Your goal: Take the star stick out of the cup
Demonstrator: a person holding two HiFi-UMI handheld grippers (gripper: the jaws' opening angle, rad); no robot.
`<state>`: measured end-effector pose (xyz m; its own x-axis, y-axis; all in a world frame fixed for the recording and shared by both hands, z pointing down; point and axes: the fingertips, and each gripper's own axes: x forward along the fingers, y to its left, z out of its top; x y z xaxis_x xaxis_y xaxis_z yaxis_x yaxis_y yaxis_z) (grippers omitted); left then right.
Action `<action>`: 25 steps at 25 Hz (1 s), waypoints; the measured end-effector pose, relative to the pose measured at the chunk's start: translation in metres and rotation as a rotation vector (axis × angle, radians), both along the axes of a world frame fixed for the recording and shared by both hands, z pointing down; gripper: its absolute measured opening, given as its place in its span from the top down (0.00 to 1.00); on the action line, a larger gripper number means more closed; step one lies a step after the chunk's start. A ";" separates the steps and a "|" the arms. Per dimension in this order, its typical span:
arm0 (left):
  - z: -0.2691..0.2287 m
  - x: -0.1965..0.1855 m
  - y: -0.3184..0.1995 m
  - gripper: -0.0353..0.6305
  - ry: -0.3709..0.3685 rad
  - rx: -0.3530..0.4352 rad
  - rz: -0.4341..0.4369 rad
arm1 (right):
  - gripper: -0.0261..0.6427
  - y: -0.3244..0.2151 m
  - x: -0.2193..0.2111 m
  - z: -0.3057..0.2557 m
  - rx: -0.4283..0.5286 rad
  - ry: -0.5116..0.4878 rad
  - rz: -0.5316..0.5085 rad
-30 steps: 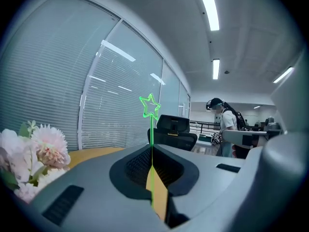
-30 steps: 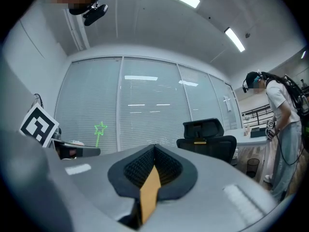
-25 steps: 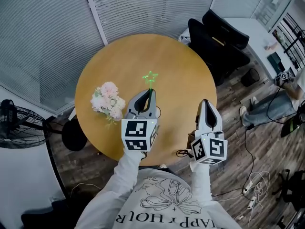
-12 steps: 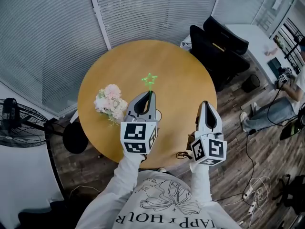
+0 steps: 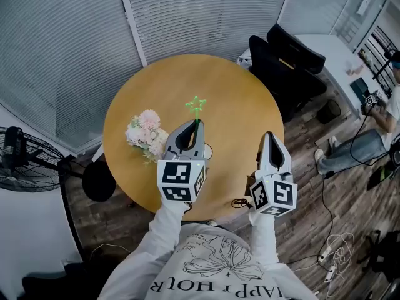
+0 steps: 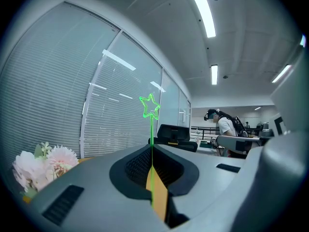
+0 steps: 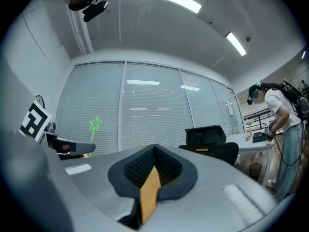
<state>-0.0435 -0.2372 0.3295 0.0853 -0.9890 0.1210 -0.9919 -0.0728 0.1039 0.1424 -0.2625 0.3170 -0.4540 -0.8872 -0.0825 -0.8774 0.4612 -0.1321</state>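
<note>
My two grippers over one round wooden table [image 5: 240, 99], left gripper [image 5: 198, 122] clamped on the one green star stick [image 5: 196, 104], stick upright, star above the jaw tips, right gripper [image 5: 269, 134] closed and empty, one pink flower bunch [image 5: 145, 134] just left.

The star stick [image 5: 197, 111] is bright green, the round table [image 5: 187, 80] honey-tan, the flower bunch [image 5: 145, 134] pale pink and white, the office chairs [image 5: 278, 61] black.

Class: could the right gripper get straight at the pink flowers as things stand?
Probably not directly: the left gripper, shut on the star stick, stands between the right gripper and the flowers.
</note>
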 end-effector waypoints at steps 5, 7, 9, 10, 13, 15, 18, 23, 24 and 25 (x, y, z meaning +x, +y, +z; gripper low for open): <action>-0.002 0.001 0.001 0.93 0.001 0.002 0.007 | 0.95 0.001 -0.001 0.000 0.000 0.010 0.002; -0.003 0.002 0.002 0.93 0.000 0.003 0.009 | 0.95 0.001 -0.001 0.000 -0.002 0.011 0.004; -0.004 0.002 0.002 0.93 -0.002 0.002 0.012 | 0.95 0.001 0.000 0.000 -0.004 0.009 0.007; -0.004 0.002 0.002 0.93 -0.003 0.002 0.012 | 0.95 0.001 0.000 0.000 -0.006 0.008 0.008; -0.003 0.001 0.003 0.93 -0.001 -0.001 0.010 | 0.95 0.002 0.000 0.002 -0.010 0.006 0.009; -0.001 0.000 0.004 0.93 0.003 -0.002 0.008 | 0.95 0.004 -0.001 0.002 -0.011 0.007 0.009; 0.000 -0.002 0.007 0.93 0.005 -0.002 0.006 | 0.95 0.006 -0.003 0.003 -0.012 0.008 0.007; 0.000 -0.001 0.005 0.93 0.009 -0.006 0.004 | 0.95 0.004 -0.001 0.002 -0.013 0.010 0.005; 0.000 -0.001 0.005 0.93 0.009 -0.007 0.005 | 0.95 0.004 -0.001 0.002 -0.013 0.011 0.005; 0.000 -0.001 0.005 0.93 0.010 -0.007 0.005 | 0.95 0.004 -0.001 0.002 -0.013 0.011 0.005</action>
<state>-0.0444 -0.2320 0.3298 0.0917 -0.9876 0.1273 -0.9904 -0.0773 0.1143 0.1412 -0.2583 0.3188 -0.4503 -0.8905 -0.0655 -0.8812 0.4550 -0.1282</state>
